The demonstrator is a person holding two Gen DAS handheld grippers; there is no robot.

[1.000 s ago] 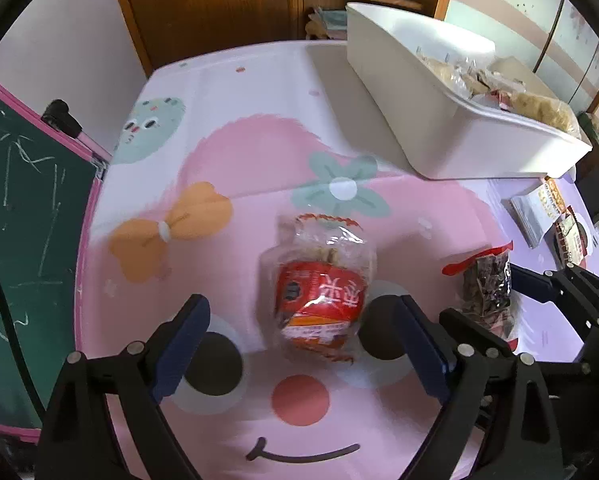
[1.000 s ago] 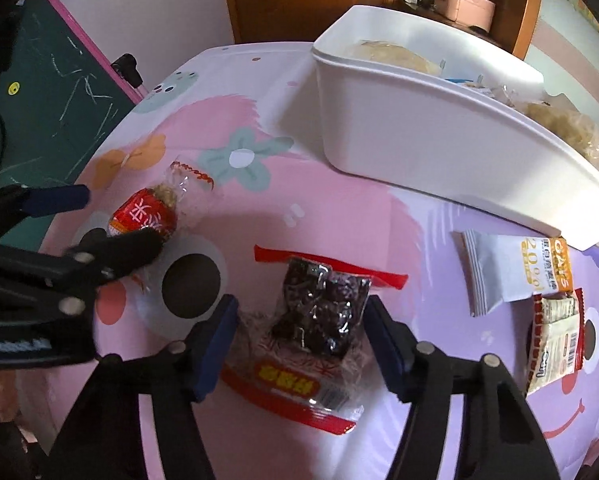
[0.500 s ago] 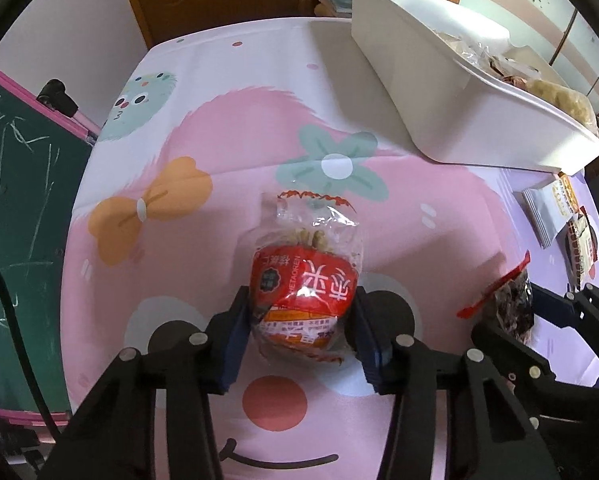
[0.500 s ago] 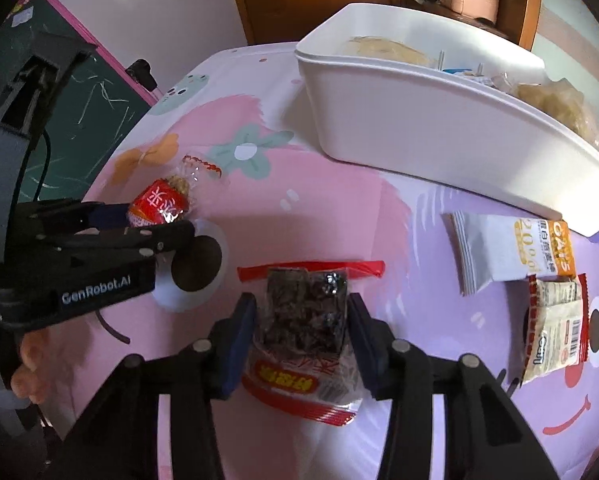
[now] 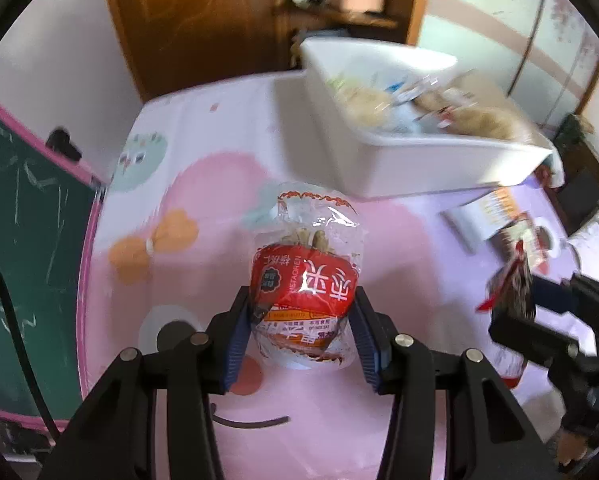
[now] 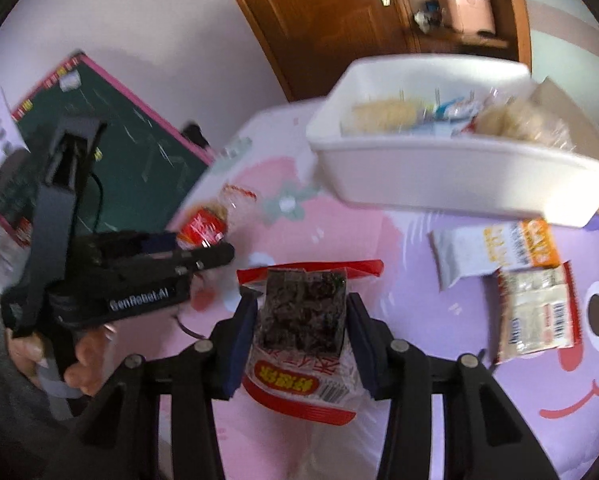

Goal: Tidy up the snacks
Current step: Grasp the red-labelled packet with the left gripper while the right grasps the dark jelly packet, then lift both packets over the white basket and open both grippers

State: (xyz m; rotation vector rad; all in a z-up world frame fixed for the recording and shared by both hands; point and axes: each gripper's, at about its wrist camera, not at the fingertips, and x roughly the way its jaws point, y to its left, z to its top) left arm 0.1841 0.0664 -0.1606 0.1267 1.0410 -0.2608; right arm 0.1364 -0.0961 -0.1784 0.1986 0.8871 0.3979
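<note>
My left gripper (image 5: 302,322) is shut on a clear snack bag with a red label (image 5: 305,280) and holds it above the pink cartoon tablecloth (image 5: 203,184). My right gripper (image 6: 302,330) is shut on a clear bag of dark snacks with red trim (image 6: 304,316), also lifted off the cloth. A white bin (image 5: 383,148) holding several snack packs stands at the back right; it also shows in the right wrist view (image 6: 451,176). The left gripper with its bag appears at the left of the right wrist view (image 6: 203,246).
Two more snack packs lie on the cloth right of my right gripper: a white and orange one (image 6: 495,250) and a clear one with red edges (image 6: 535,316). A green chalkboard with a pink frame (image 5: 23,240) borders the table's left side. A wooden door stands behind.
Both grippers closed on their bags, then lifted them off the cloth and moved toward the white bin.
</note>
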